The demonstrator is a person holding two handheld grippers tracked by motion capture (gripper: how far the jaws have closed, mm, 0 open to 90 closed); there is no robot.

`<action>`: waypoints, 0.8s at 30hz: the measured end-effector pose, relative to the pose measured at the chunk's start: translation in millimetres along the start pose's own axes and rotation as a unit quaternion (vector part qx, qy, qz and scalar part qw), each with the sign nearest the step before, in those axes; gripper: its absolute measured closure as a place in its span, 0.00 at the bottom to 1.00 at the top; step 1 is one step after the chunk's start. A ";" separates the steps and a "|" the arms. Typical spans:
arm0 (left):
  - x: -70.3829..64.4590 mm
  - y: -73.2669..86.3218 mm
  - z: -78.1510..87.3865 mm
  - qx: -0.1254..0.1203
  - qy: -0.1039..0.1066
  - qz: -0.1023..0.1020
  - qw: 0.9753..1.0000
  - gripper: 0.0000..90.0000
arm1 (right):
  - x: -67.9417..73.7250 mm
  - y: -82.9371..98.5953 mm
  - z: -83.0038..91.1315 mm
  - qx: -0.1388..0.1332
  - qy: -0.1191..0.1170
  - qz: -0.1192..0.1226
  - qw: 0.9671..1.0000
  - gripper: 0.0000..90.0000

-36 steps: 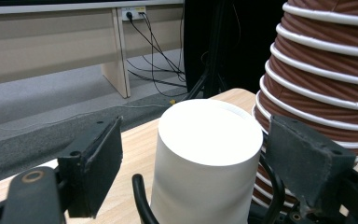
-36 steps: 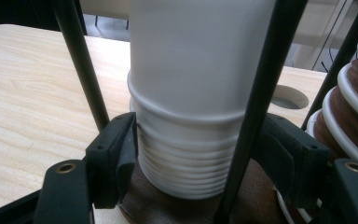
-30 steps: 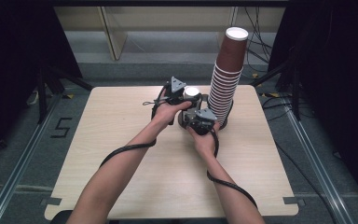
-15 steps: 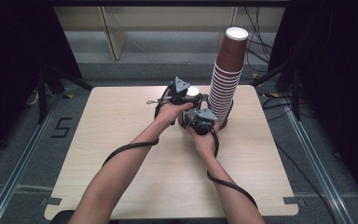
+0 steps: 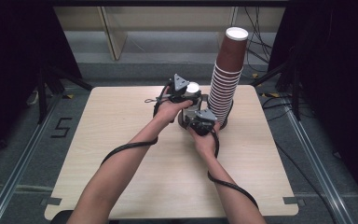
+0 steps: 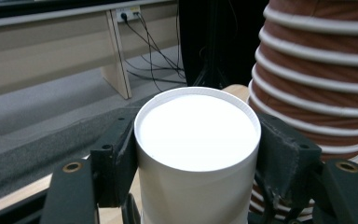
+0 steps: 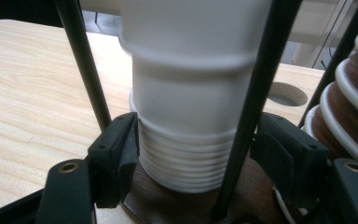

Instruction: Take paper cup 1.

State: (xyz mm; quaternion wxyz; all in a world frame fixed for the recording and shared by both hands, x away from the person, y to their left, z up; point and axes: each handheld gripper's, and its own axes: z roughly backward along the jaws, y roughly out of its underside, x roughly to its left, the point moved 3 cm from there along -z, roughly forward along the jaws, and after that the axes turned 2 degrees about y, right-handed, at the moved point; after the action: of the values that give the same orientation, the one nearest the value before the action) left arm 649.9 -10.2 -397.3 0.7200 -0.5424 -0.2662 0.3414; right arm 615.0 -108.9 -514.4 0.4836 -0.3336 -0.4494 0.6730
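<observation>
A white cup (image 6: 198, 130), bottom up, sits at the top of a white cup stack (image 7: 186, 163). My left gripper (image 6: 198, 154) is shut on this top cup, a pad on each side, and I see it in the high view at the table's back middle (image 5: 191, 92). My right gripper (image 7: 191, 149) is lower, closed around the ribbed rims of the white stack, with its left pad touching them. In the high view the right gripper (image 5: 195, 112) sits just in front of the left one. The stack stands on a brown base (image 7: 168, 200) between thin black rods (image 7: 81, 60).
A tall tower of brown cups with white rims (image 5: 226, 79) stands right beside both grippers (image 6: 317, 70). The wooden table (image 5: 121, 140) has a round hole (image 7: 286, 93) behind the white stack. Cables trail from both grippers over the table.
My left gripper with the white cup has edged slightly right and up. The right gripper has stayed in place.
</observation>
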 end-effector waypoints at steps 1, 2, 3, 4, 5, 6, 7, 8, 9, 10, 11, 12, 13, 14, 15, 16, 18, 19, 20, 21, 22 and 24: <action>0.0 0.0 0.0 0.000 0.000 0.000 1.000 0.38 | -0.5 -0.4 -0.3 -0.008 0.000 0.001 1.000 0.34; -1.1 -4.8 3.9 -0.006 0.000 -0.001 1.000 0.38 | -0.8 -0.7 1.4 0.001 -0.004 0.001 1.000 0.33; -1.9 -7.8 6.7 -0.009 0.000 -0.005 1.000 0.37 | -1.7 -0.5 0.5 -0.003 -0.002 0.008 1.000 0.33; -2.7 -9.9 8.8 -0.013 -0.001 -0.007 1.000 0.37 | -1.3 -1.1 2.1 -0.003 0.001 0.005 1.000 0.33; -3.7 -11.9 11.1 -0.015 -0.002 -0.009 1.000 0.37 | -1.9 -1.5 3.3 -0.003 -0.001 0.009 1.000 0.32; -4.0 -14.1 13.3 -0.016 -0.002 -0.011 1.000 0.37 | -0.6 -1.6 4.7 0.002 -0.003 0.001 1.000 0.32; -4.2 -15.4 14.7 -0.017 -0.004 -0.011 1.000 0.37 | -1.0 -1.8 5.4 0.002 -0.008 0.003 1.000 0.31; -4.2 -17.4 16.9 -0.019 -0.007 -0.010 1.000 0.37 | -0.7 -1.7 5.8 -0.002 -0.004 0.002 1.000 0.31; -4.1 -18.9 18.6 -0.021 -0.008 -0.007 1.000 0.37 | -1.2 -1.6 7.6 0.006 -0.015 0.006 1.000 0.31; -3.5 -20.5 20.5 -0.021 -0.009 -0.008 1.000 0.37 | -2.7 -1.4 8.1 0.001 -0.005 0.018 1.000 0.31; -3.4 -22.1 22.4 -0.024 -0.010 -0.007 1.000 0.37 | -1.8 -1.4 9.9 0.003 -0.007 0.011 1.000 0.30; -3.5 -23.8 24.5 -0.026 -0.011 -0.006 1.000 0.37 | -3.6 -1.6 10.8 0.003 -0.006 0.024 1.000 0.30; -3.9 -25.6 26.5 -0.029 -0.010 -0.006 1.000 0.37 | -2.9 -2.5 12.9 0.004 -0.014 0.017 1.000 0.30; -4.3 -27.4 28.9 -0.031 -0.009 -0.007 0.999 0.37 | -3.8 -2.7 14.1 0.006 -0.014 0.024 1.000 0.30; -4.7 -29.3 31.5 -0.033 -0.009 -0.010 0.999 0.37 | -1.6 -3.6 16.5 0.006 -0.025 0.015 1.000 0.29; -4.8 -30.7 33.6 -0.035 -0.009 -0.013 0.999 0.38 | -2.6 -4.3 17.6 0.001 -0.025 0.026 0.999 0.29; -5.8 -34.8 39.8 -0.040 -0.008 -0.014 0.999 0.37 | -2.0 -6.0 21.6 0.001 -0.034 0.023 0.999 0.28; -5.8 -36.8 43.2 -0.041 -0.008 -0.018 0.999 0.38 | -2.5 -6.7 23.9 0.002 -0.034 0.026 0.999 0.28; -4.7 -39.3 46.6 -0.045 -0.010 -0.026 0.999 0.37 | -3.4 -7.8 25.6 -0.003 -0.032 0.030 0.999 0.27; -4.5 -40.8 50.4 -0.045 -0.011 -0.029 0.999 0.37 | -4.6 -9.2 28.8 0.001 -0.041 0.036 0.999 0.27; -4.4 -41.8 54.5 -0.044 -0.011 -0.033 0.998 0.37 | -4.0 -9.9 31.9 0.001 -0.046 0.033 0.998 0.26; -5.4 -42.0 63.1 -0.040 -0.008 -0.030 0.999 0.37 | -3.9 -11.1 39.9 0.000 -0.053 0.034 0.998 0.25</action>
State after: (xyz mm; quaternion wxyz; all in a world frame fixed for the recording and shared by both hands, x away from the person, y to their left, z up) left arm 607.4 15.9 -339.9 0.7054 -0.5596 -0.3018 0.3134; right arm 584.9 -122.4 -489.2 0.4359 -0.3126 -0.4630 0.7056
